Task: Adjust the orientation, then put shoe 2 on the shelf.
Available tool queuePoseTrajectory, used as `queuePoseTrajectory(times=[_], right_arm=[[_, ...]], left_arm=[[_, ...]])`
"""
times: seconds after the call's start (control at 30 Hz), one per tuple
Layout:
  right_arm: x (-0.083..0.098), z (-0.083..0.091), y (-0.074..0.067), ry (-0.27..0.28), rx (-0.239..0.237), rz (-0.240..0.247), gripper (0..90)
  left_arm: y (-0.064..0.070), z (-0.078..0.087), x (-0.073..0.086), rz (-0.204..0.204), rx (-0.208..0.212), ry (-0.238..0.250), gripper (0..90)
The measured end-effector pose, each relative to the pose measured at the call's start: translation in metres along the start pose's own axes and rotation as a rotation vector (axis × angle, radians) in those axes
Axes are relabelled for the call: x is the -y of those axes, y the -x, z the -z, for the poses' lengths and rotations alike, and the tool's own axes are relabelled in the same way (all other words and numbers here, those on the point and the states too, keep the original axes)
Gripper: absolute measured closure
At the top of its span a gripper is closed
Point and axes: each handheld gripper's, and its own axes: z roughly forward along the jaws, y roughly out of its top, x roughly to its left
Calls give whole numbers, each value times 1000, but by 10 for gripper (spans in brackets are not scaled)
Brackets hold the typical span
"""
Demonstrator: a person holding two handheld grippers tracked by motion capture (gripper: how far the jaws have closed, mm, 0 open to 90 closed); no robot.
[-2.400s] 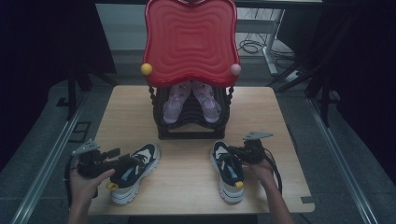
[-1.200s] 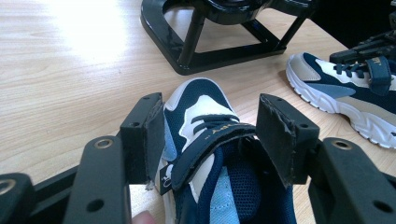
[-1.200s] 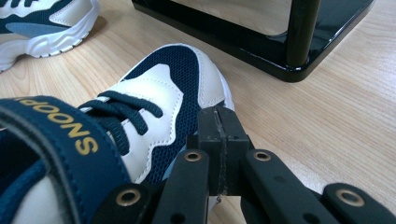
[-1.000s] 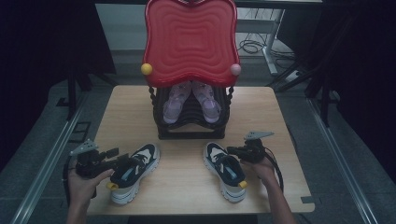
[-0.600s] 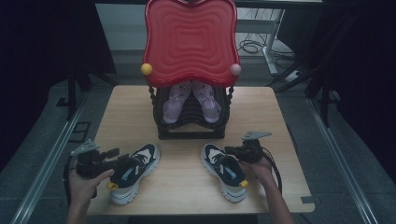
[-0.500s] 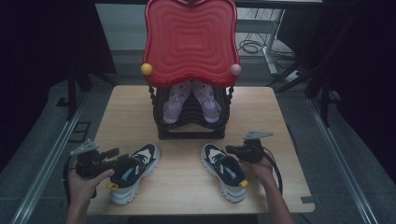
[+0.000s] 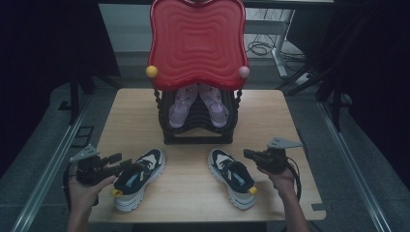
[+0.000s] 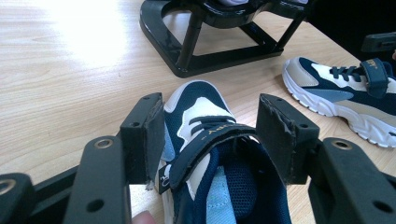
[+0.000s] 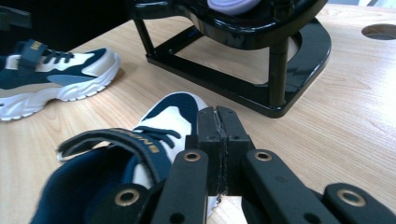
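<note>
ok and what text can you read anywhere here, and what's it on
Gold lettering on the left sneaker's strap: too blurred to read.
Gold lettering on the right sneaker's strap: letters show, but no sure reading.
No other word, number or sign can be made out.

Two navy-and-white sneakers on the table: one at left (image 7: 136, 179), one at right (image 7: 232, 176). Two lilac sandals (image 7: 183, 104) (image 7: 214, 105) inside the black rack. One black rack (image 7: 198, 133). One red wavy panel (image 7: 197, 41) on top of the rack. Two small balls at lower corners of the panel: one yellow (image 7: 152, 71), one pink (image 7: 243, 72). One wooden table (image 7: 193, 188). Two grippers: left (image 7: 116, 166), right (image 7: 247, 154).
</note>
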Motion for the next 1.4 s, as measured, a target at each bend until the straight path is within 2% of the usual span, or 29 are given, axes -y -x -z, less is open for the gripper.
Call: queuePoseTrajectory(times=[0.23, 0.47, 0.57, 0.73, 0.83, 1.0, 1.4], right_arm=[[1, 9, -7, 3, -19, 7, 884], [1, 21, -12, 21, -25, -3, 794], [2, 24, -16, 29, -2, 6, 750], [1, 29, -23, 33, -17, 10, 695], [-1, 32, -27, 59, -27, 14, 673], [-4, 31, -37, 44, -54, 37, 626], [-4, 25, -46, 26, -47, 52, 574]], left_arm=[[4, 4, 1, -8, -1, 0, 425], [11, 7, -1, -27, 3, 3, 425], [14, 4, -1, -30, 7, -7, 425], [22, 0, 0, -50, 20, -21, 425], [27, -1, 0, -60, 22, -26, 426], [35, -3, 1, -78, 34, -38, 426], [45, -10, 5, -101, 39, -82, 426]])
